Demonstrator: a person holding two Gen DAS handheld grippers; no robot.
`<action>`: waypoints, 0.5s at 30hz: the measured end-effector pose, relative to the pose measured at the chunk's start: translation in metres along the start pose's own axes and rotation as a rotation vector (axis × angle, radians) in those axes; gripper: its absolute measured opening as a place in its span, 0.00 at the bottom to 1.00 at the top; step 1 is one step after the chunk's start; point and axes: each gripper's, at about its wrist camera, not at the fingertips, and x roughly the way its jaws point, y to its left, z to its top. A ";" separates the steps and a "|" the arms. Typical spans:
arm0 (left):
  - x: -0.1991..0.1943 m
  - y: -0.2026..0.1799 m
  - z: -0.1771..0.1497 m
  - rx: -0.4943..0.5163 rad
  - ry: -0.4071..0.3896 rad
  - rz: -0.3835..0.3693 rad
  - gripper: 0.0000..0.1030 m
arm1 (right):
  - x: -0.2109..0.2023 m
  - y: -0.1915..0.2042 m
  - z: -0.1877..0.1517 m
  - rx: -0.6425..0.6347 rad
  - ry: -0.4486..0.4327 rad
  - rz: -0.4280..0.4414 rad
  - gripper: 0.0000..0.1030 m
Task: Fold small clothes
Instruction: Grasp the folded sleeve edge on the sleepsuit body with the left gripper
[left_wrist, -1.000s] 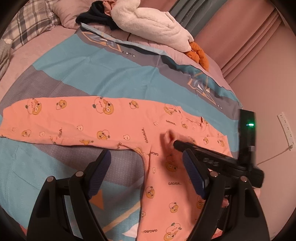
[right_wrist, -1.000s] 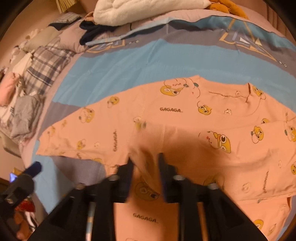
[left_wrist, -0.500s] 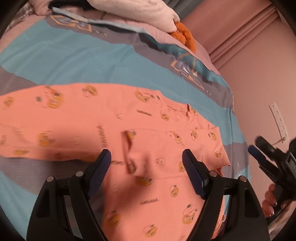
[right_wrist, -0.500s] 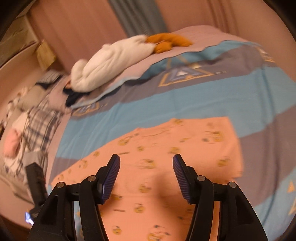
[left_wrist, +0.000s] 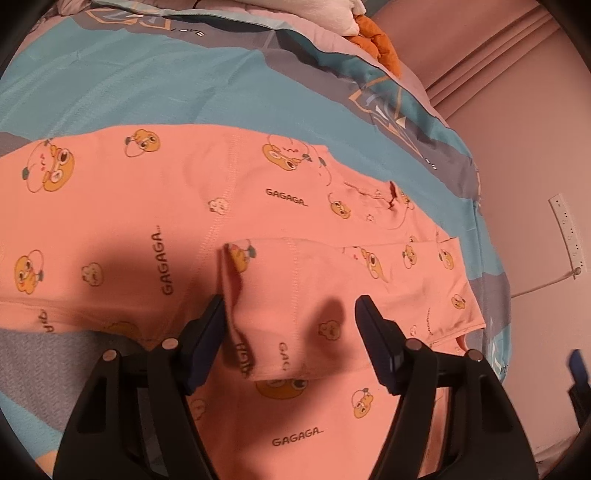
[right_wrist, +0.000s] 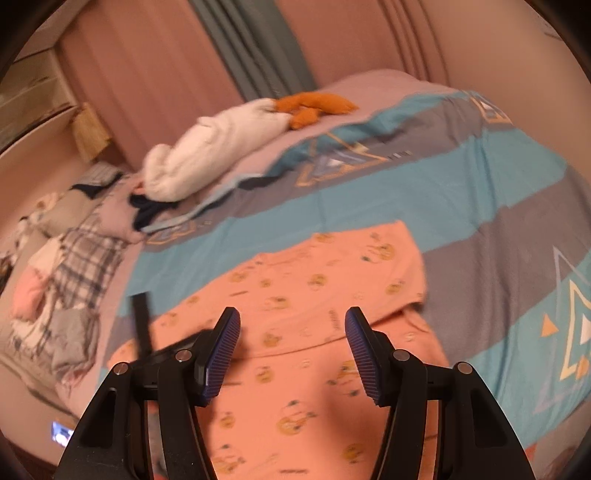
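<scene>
Peach cotton, printed with little orange cartoon faces — the small top (left_wrist: 155, 221) lies spread flat on the striped bedspread (left_wrist: 147, 85). Its left sleeve runs out long and unfolded toward the left edge of my left view, while the right sleeve (left_wrist: 332, 291) is already laid across the chest. My left claw (left_wrist: 290, 332) hangs just over that folded cuff, jaws spread and just now narrowing, nothing pinched. My right claw (right_wrist: 291, 354) is spread too, empty, hanging above the top's right half. I judge the sleeve folds half done — next I need the left sleeve's end pinched and carried in over the body.
</scene>
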 end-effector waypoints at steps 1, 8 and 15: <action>0.001 -0.002 0.000 0.000 0.001 -0.008 0.66 | -0.005 0.007 -0.001 -0.016 -0.012 0.019 0.57; 0.010 -0.006 0.000 -0.003 0.030 0.003 0.04 | -0.021 0.040 0.007 -0.102 -0.105 0.084 0.57; -0.023 -0.015 0.010 0.005 -0.064 0.007 0.05 | 0.012 0.004 0.012 -0.058 -0.070 -0.101 0.57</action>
